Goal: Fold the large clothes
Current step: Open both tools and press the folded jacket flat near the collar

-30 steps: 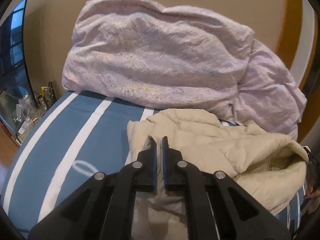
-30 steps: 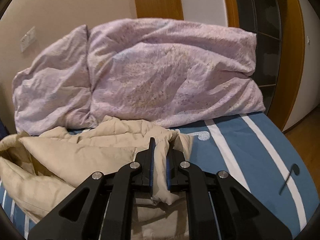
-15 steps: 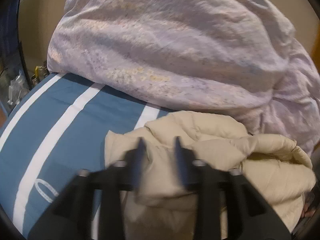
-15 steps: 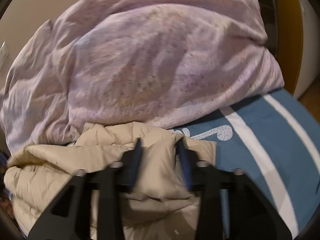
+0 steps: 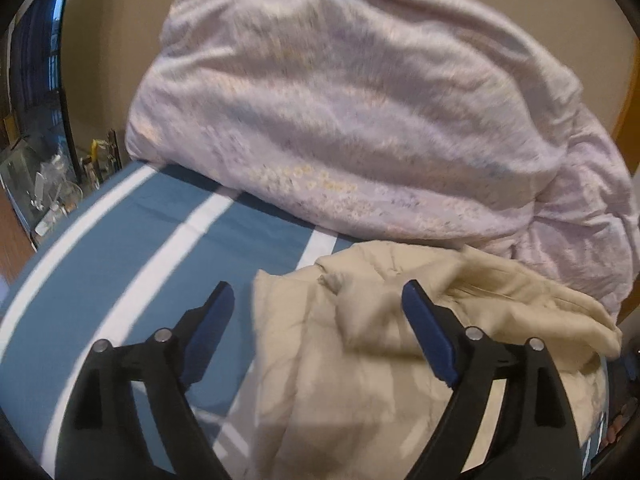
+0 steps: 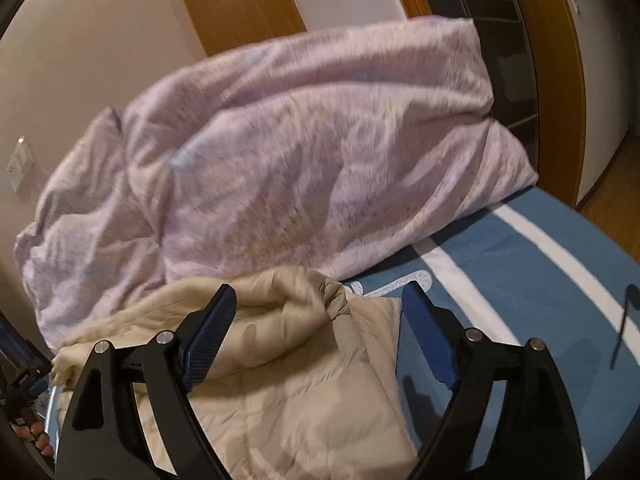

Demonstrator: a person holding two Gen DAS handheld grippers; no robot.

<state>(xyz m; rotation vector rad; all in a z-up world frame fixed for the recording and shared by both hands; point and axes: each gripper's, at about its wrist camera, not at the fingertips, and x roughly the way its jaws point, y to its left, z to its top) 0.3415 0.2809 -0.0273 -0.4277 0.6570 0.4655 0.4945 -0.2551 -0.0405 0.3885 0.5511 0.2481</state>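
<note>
Puffy beige quilted jacket (image 5: 360, 360), crumpled on striped bedsheet (image 5: 140, 240), both grippers' fingers (image 5: 210, 320) opening wide, empty.

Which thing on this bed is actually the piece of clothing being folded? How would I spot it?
Start at the bed's blue sheet with white stripes. A big lilac duvet is heaped at its far end. Just in front lies the beige padded jacket: smaller, flatter, cream rather than lilac.

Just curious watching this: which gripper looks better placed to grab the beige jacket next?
Probably the right gripper: its opening jaws frame a raised fold of the beige jacket. The left gripper straddles the jacket's edge, half over the bedsheet.
</note>
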